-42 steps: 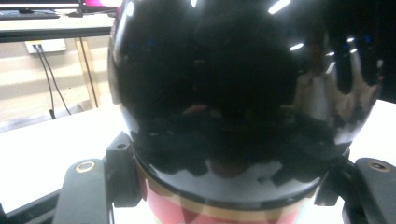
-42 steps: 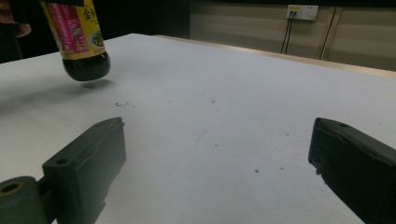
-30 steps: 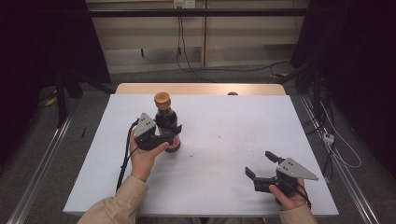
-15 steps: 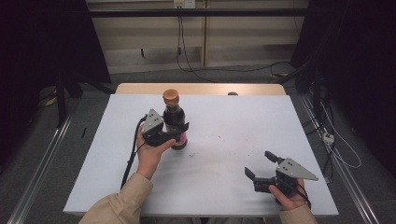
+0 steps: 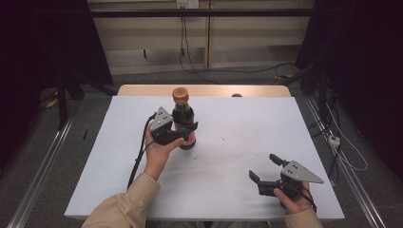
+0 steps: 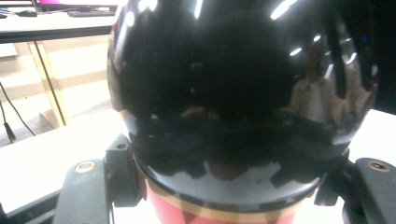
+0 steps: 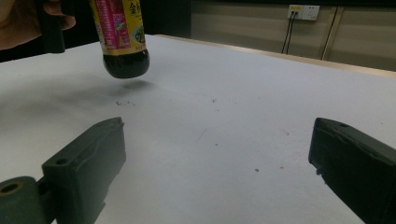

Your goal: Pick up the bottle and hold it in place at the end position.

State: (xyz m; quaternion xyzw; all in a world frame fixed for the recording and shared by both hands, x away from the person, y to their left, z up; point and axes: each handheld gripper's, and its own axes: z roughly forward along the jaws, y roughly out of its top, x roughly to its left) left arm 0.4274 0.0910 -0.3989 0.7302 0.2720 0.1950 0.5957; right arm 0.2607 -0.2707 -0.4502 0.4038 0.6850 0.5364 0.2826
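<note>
The white table [image 5: 228, 156] stretches wide and nearly bare, a few dark specks on its surface, a wooden edge along the far side. Above its left-centre hangs the sauce bottle [image 5: 183, 121], dark glass with an orange-brown cap, upright or close to it, and the right gripper view settles the question: its rounded base floats clear of the table with a soft shadow beneath, so it is lifted, not standing. The left gripper [image 5: 178, 134] has it, jaws clamped on the lower body at the pink and yellow label band, one jaw on each side, the person's left hand [image 5: 159, 149] wrapped behind. In the left gripper view the bulging black shoulder of the bottle looms right over the jaws, glossy, throwing back ceiling lights. Well apart, near the front right corner of the table, the right gripper [image 5: 267, 167] rests low in the right hand [image 5: 292, 197], jaws wide apart with nothing between them, pointing towards the bottle across open table. Now the handling: this looks like glass, rigid and breakable, and the dark fill suggests it is fairly full, so reckon on real weight and a high centre of mass. That polished surface will be slick; the label band is likely the better bite, giving more friction than bare glass. A hold low on the body leaves the top free to tip, so any swing or quick turn could let it rock.
</note>
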